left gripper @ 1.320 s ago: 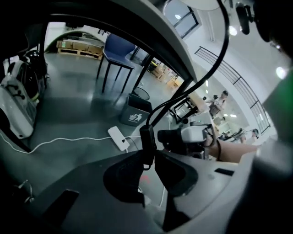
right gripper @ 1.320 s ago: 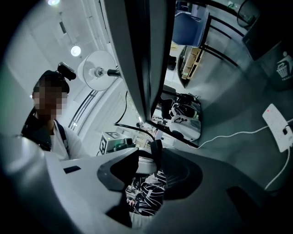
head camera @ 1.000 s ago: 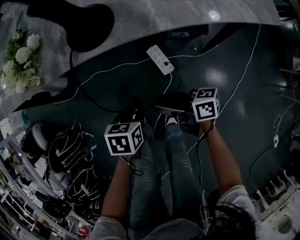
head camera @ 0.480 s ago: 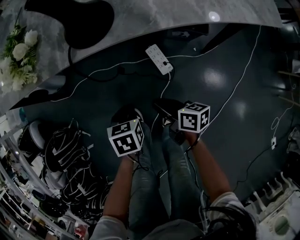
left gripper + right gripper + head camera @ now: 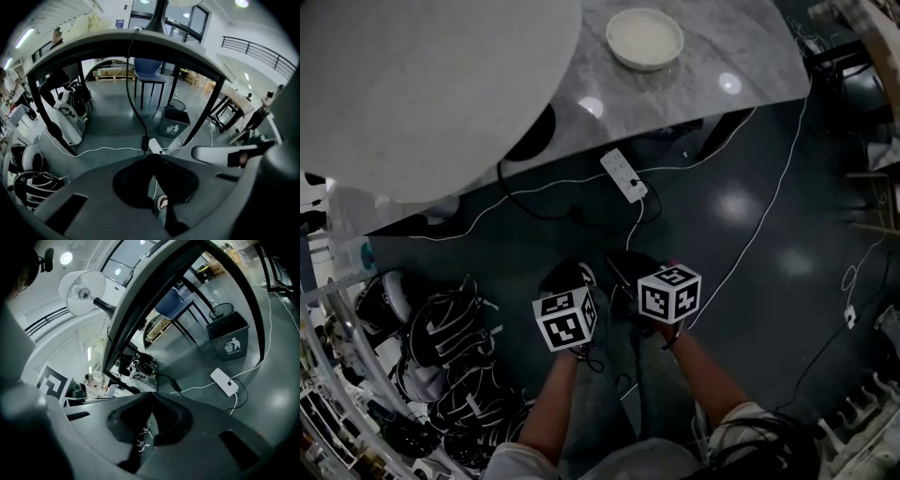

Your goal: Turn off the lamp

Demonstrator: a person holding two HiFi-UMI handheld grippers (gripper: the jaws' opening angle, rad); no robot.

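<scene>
Now: lamp (image 5: 441,94) on worktop (image 5: 722,47), 11 o'clock from both grippers, stem upright. Nearer one, left gripper (image 5: 564,292) — jaws just closing, now together, nothing between; right gripper (image 5: 637,277) jaws together, empty.

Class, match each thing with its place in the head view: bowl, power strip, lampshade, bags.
1 bowl
2 power strip
3 lampshade
4 bags

A heaped at lower left
B on the table
C flat on the floor, cables plugged in
D above the table, hiding its left part

Pairs: 1-B, 2-C, 3-D, 4-A
</scene>
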